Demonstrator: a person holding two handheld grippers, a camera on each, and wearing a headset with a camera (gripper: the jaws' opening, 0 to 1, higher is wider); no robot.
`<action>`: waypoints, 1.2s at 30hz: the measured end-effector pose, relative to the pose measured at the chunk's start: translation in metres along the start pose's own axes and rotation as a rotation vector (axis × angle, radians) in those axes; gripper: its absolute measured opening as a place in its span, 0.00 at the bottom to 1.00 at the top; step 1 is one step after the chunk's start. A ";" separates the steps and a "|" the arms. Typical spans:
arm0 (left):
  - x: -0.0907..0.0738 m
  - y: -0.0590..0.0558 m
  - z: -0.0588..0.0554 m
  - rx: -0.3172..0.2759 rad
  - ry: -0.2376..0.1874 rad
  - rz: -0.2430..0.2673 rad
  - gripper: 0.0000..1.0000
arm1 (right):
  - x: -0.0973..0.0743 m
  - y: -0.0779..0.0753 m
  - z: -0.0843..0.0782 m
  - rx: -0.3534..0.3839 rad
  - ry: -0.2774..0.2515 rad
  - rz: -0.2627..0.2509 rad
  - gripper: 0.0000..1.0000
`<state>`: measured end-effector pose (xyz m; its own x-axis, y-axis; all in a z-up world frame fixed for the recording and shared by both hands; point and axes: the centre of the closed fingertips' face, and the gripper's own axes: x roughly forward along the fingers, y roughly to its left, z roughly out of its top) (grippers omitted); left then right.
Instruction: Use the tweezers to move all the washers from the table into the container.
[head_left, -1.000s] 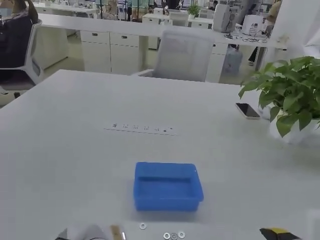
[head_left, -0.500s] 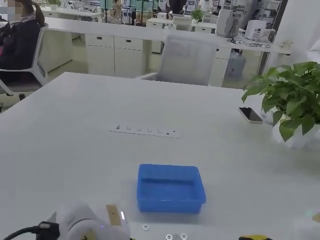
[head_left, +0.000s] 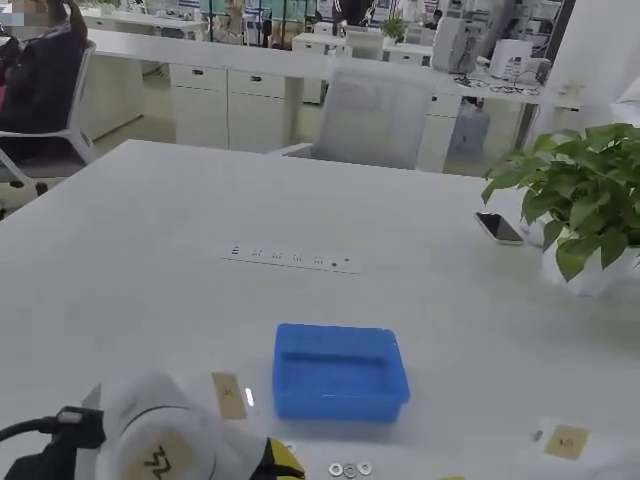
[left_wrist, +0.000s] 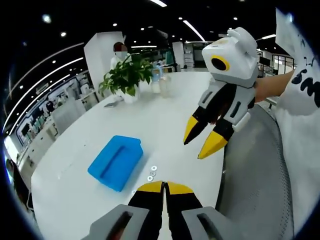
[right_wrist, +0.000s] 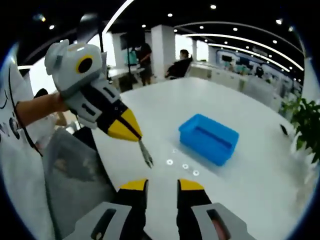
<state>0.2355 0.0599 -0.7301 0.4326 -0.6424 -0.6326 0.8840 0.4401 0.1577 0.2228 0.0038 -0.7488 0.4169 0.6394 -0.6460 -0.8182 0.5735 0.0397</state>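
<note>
Our left gripper (right_wrist: 131, 131), jaws pressed on the tweezers (right_wrist: 145, 153), has risen into the head view at the table's (head_left: 150, 250) near edge; the right gripper (right_wrist: 162, 186) stands spread and empty. The washers (head_left: 349, 468) lie by that edge, just before the blue container (head_left: 340, 372), so we judge none moved yet.

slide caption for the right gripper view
Left gripper holds tweezers near the washers, blue container just beyond.

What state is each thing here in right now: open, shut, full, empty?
Left gripper: shut on the tweezers.
Right gripper: open, holding nothing.
Container: upright, empty.
Washers: lying on the table, outside the container.
Phone: lying flat, screen dark.
</note>
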 end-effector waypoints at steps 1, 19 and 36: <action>-0.001 0.000 0.001 0.002 0.000 -0.004 0.00 | 0.003 0.004 0.000 -0.009 0.001 0.015 0.18; 0.001 -0.015 -0.014 0.053 0.000 -0.067 0.00 | 0.051 0.038 0.001 -0.234 0.071 0.206 0.16; 0.000 -0.019 -0.018 0.136 0.009 -0.132 0.00 | 0.090 0.049 -0.001 -0.488 0.097 0.356 0.09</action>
<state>0.2154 0.0634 -0.7470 0.3107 -0.6832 -0.6609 0.9489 0.2631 0.1741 0.2196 0.0888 -0.8062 0.0655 0.6862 -0.7244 -0.9971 0.0177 -0.0734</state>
